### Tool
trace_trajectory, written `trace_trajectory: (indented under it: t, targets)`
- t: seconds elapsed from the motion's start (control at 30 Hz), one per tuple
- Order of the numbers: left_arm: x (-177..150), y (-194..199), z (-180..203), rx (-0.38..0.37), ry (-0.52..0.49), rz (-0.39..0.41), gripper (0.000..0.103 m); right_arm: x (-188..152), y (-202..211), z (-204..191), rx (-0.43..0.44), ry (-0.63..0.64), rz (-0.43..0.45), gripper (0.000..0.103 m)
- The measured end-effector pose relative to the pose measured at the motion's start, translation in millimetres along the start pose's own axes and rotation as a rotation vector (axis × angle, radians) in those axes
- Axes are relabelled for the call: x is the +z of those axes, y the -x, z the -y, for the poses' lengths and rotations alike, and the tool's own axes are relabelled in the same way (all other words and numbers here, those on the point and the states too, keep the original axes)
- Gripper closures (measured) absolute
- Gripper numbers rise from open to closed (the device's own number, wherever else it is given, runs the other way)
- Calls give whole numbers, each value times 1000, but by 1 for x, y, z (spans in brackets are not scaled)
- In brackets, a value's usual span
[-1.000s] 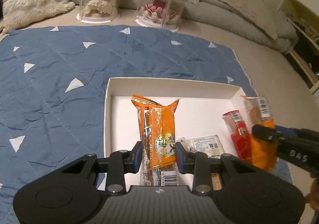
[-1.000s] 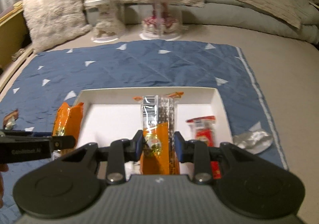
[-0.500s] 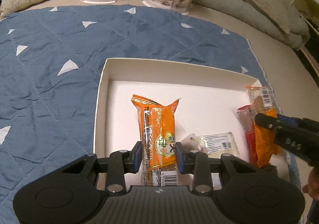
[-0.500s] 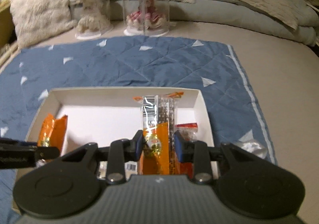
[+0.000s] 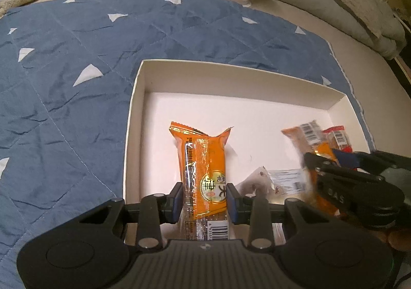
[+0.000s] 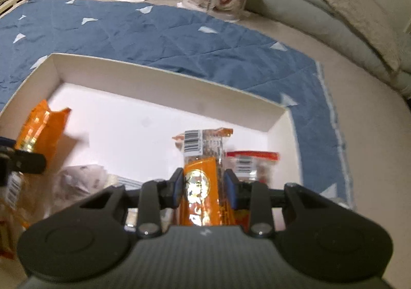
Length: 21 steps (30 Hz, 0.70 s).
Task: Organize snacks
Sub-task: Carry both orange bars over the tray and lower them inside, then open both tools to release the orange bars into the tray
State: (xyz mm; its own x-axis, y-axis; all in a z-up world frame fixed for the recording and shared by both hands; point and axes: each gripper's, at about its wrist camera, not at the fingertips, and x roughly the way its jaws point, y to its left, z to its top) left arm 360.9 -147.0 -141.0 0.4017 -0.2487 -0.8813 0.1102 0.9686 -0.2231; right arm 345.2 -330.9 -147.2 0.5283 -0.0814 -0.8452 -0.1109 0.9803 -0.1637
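the left gripper [image 5: 204,197] was clamped on an orange snack pack [image 5: 205,160] over the white box [image 5: 133,114] on the blue quilt [image 5: 64,83] — the right gripper [image 6: 204,187] squeezed a second orange pack [image 6: 203,186], just beside a red-topped packet [image 6: 250,160] inside.

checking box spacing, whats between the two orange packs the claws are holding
In the left wrist view, a clear wrapped snack lies on the box floor between the left pack and the right pack.
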Motion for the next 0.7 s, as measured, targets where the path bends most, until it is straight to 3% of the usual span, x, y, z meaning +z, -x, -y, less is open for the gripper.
trace_trajectory:
  t: [0.2, 0.3, 0.37, 0.5, 0.7]
  targets:
    - [-1, -2, -3, 10, 2, -12, 66, 7, -1, 3, 65, -92, -23, 65]
    - [0, -3, -6, 9, 15, -20, 64, 6, -1, 7, 19, -102, -39, 64]
    - [-1, -3, -7, 11, 13, -27, 64, 6, 0, 15, -10, -120, -45, 61]
    - [-3, -1, -8, 24, 5, -40, 63, 1, 4, 32, 40, -195, -69, 53]
    - [-7, 13, -8, 9, 13, -14, 43, -3, 19, 43, 62, -236, -76, 50]
